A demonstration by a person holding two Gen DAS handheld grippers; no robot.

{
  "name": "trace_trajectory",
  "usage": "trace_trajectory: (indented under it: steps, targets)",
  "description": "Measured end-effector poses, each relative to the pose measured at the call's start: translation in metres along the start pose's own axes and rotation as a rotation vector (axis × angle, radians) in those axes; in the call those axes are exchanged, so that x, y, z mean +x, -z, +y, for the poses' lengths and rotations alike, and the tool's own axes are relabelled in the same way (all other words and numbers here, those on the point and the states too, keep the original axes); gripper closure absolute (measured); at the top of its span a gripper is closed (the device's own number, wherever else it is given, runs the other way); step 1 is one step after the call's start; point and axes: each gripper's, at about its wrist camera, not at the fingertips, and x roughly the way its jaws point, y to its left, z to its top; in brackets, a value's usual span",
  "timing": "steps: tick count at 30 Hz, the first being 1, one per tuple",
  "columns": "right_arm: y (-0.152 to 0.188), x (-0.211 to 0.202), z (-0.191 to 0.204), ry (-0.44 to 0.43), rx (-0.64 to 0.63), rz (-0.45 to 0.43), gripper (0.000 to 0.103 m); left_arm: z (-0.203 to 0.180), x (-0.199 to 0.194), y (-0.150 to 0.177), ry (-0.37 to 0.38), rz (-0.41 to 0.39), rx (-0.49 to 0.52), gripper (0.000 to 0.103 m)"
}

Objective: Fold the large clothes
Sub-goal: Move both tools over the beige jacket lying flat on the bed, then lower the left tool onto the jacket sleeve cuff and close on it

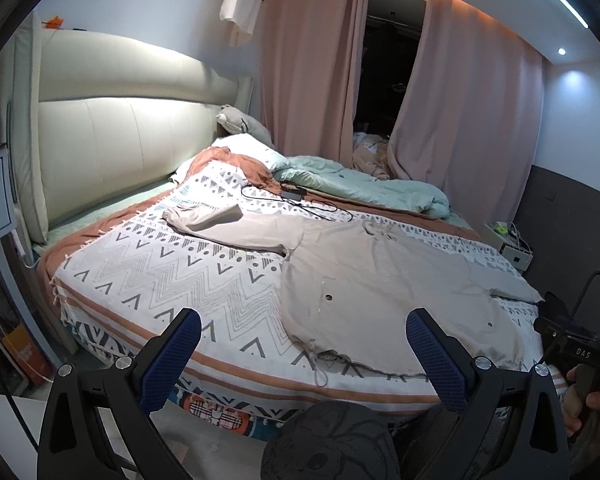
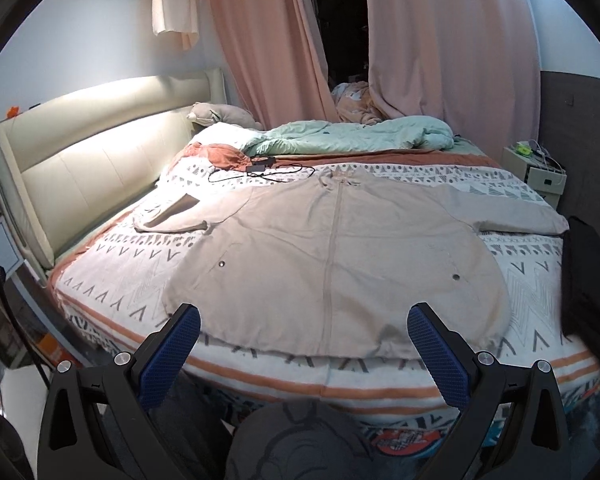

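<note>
Beige cotton jacket point(image 2: 332, 256) lies spread flat on the patterned bed point(image 2: 540, 280); both grippers' blue fingers point(image 1: 172, 360) point(image 2: 440, 356) hang wide, empty.

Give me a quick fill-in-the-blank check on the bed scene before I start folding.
1. The beige jacket lies spread flat on the ____.
2. The left gripper and right gripper are both ____ and hold nothing.
3. Beyond the jacket's collar, a black ____ lies loose on the patterned blanket.
4. The bunched quilt at the far side is pale ____.

Missing words: bed; open; cable; green
</note>
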Motion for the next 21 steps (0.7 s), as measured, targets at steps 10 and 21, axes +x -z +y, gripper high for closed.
trace_trajectory:
  steps: [10,21]
  targets:
    - [-0.04,0.075,0.02,0.044,-0.076,0.038,0.0,0.014,0.059,-0.025,-0.038,0.021,-0.063,0.001]
    - [-0.089,0.168,0.051,-0.069,0.013,0.05,0.0,0.051,0.125,-0.048,-0.092,0.063,-0.126,0.001]
